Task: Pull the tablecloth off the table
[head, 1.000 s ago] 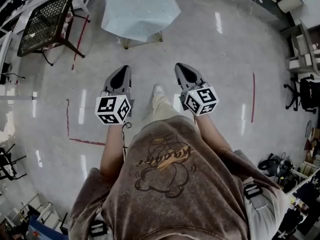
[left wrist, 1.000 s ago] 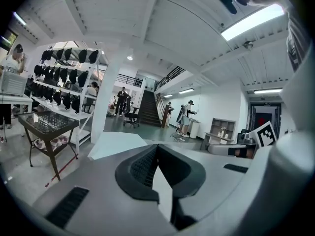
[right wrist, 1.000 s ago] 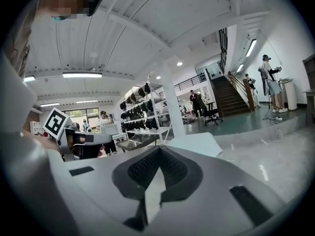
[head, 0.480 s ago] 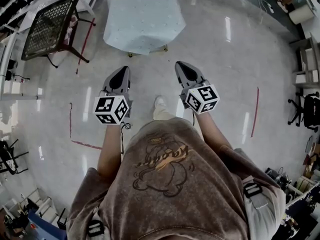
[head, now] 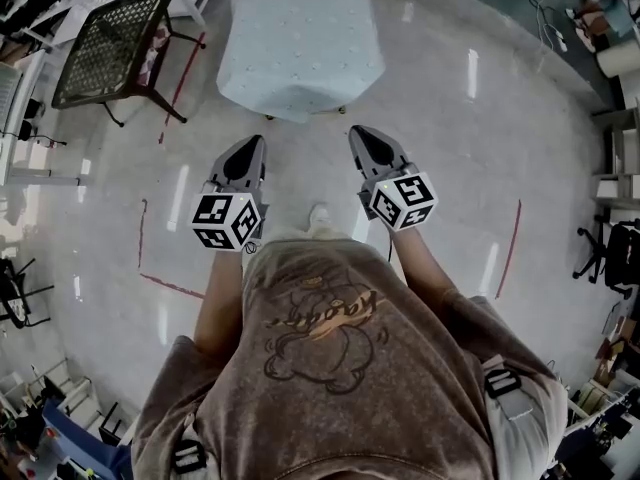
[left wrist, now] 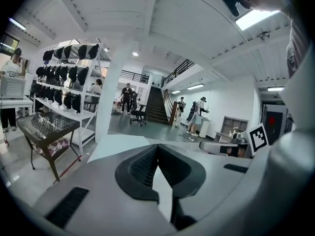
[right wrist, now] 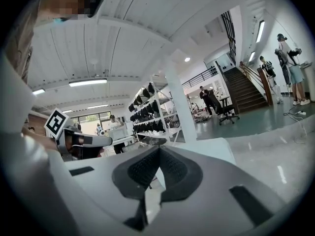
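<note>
A pale blue tablecloth (head: 300,48) with small dots drapes over a small table straight ahead; only a bit of a table leg shows under its near edge. My left gripper (head: 246,146) and right gripper (head: 361,134) hang side by side in front of my chest, both shut and empty, tips pointing at the cloth but still short of it. In the left gripper view the cloth (left wrist: 118,144) shows just beyond the shut left gripper (left wrist: 157,147). The cloth (right wrist: 211,146) also lies past the right gripper (right wrist: 158,149) in the right gripper view.
A dark mesh-top table (head: 110,43) stands at the left, near white shelving (left wrist: 64,107) hung with dark items. Red tape lines (head: 150,268) mark the glossy floor. People stand by a staircase (left wrist: 155,107) far off. Chairs and clutter (head: 610,248) line the right side.
The covered table has come lower and larger in the head view as I walk toward it. Both grippers keep their pose, shut.
</note>
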Available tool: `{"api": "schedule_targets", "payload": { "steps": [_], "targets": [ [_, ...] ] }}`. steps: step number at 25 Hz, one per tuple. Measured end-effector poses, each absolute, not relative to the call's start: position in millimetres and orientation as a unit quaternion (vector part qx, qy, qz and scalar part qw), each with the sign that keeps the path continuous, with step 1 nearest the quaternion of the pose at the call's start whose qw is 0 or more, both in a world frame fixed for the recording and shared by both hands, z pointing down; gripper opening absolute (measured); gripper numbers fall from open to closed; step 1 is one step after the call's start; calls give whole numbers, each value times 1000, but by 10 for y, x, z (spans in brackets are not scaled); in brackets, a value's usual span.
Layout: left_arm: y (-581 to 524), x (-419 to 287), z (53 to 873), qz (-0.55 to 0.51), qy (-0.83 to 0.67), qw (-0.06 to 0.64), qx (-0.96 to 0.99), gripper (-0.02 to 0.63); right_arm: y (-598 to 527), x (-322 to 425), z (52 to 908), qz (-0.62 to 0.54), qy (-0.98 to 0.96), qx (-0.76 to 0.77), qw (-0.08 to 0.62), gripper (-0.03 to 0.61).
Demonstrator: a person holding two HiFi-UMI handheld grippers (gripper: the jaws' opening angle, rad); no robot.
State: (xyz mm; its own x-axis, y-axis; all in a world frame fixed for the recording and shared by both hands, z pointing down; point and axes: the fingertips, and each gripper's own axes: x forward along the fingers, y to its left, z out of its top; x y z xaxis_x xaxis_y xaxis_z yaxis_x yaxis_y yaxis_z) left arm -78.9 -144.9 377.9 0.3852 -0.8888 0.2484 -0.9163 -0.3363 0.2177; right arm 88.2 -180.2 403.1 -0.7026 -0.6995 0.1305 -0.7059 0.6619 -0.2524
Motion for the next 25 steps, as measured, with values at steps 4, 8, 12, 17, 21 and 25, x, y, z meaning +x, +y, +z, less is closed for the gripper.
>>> {"api": "schedule_targets", "payload": {
  "steps": [4,8,12,17,21,25],
  "targets": [
    [-1549,-910,3755,41,-547,164,820,18,-1877,684,3972,141,-912,384,10,8],
    [-1703,-966,3678,39,-539,158,827,18,-1963,661,3833,133,-908,398,-2,6],
    [-1845,-975,3604,37,-531,142,835,18,-2038,664,3778,129,-903,409,-7,8],
    [-1948,-945,3624,34,-514,144,845,20,-2143,657,3829,135,-896,422,-9,5],
    [-2033,-970,3688,27,-501,164,849,23,-2218,613,3857,141,-897,418,-14,30],
    [-2127,-976,3679,20,-495,175,851,130,-2268,605,3868,152,-901,407,-14,88]
  ]
}}
